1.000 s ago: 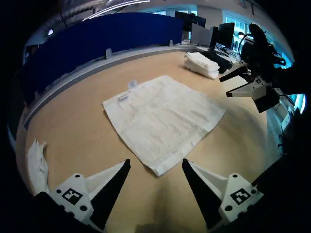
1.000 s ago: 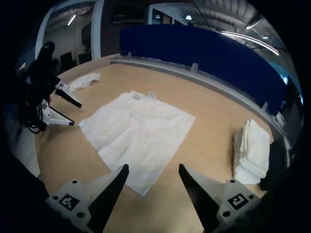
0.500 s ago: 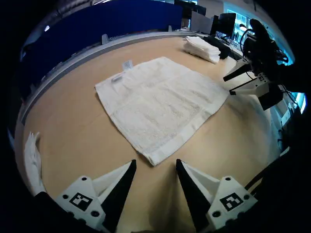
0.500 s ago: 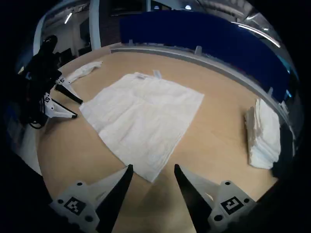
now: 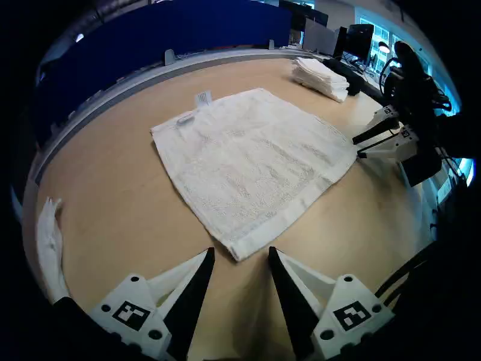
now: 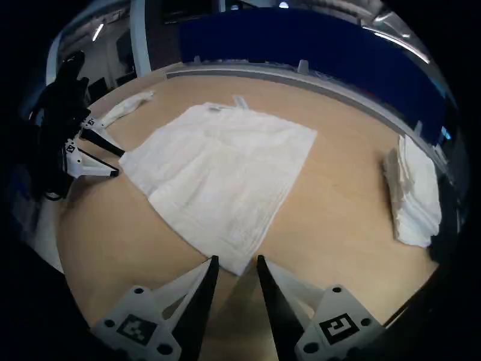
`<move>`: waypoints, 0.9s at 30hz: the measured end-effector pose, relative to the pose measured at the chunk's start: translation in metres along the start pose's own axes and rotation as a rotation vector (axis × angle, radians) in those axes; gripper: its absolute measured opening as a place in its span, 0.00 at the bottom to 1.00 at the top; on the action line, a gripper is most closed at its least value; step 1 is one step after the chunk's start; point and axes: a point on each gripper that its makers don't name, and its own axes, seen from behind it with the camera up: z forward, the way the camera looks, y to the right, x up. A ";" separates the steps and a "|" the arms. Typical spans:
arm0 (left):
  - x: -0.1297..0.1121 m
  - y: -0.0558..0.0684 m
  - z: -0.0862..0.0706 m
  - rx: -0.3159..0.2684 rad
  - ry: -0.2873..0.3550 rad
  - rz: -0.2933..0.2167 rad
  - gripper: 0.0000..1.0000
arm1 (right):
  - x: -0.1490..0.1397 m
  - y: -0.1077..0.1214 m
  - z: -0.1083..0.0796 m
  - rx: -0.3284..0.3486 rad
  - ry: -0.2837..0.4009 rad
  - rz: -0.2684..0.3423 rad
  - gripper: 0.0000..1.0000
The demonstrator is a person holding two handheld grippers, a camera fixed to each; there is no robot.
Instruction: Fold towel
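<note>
A white towel (image 5: 252, 162) (image 6: 222, 162) lies spread flat on the wooden table (image 5: 108, 180), a small tag at its far edge. My left gripper (image 5: 240, 253) is open, and one near corner of the towel lies just between its fingertips. My right gripper (image 6: 237, 260) is open with a narrower gap, its tips on either side of another corner. In the left gripper view the right gripper (image 5: 357, 148) is at the towel's right corner. The right gripper view has the left gripper (image 6: 119, 162) at the towel's left corner.
A stack of folded white towels (image 5: 321, 78) (image 6: 415, 204) sits near the table's far end. A crumpled white cloth (image 5: 48, 253) (image 6: 123, 108) lies at the opposite side. A blue partition (image 5: 150, 42) runs along the table's back edge, with monitors (image 5: 355, 39) beyond.
Both grippers have come down and forward to the towel's near corners. Their fingers have narrowed, the right more than the left. The towel has not moved.
</note>
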 end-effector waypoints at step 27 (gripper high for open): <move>0.003 -0.004 0.003 0.053 -0.013 -0.030 0.06 | 0.001 0.001 -0.004 -0.009 -0.019 0.005 0.16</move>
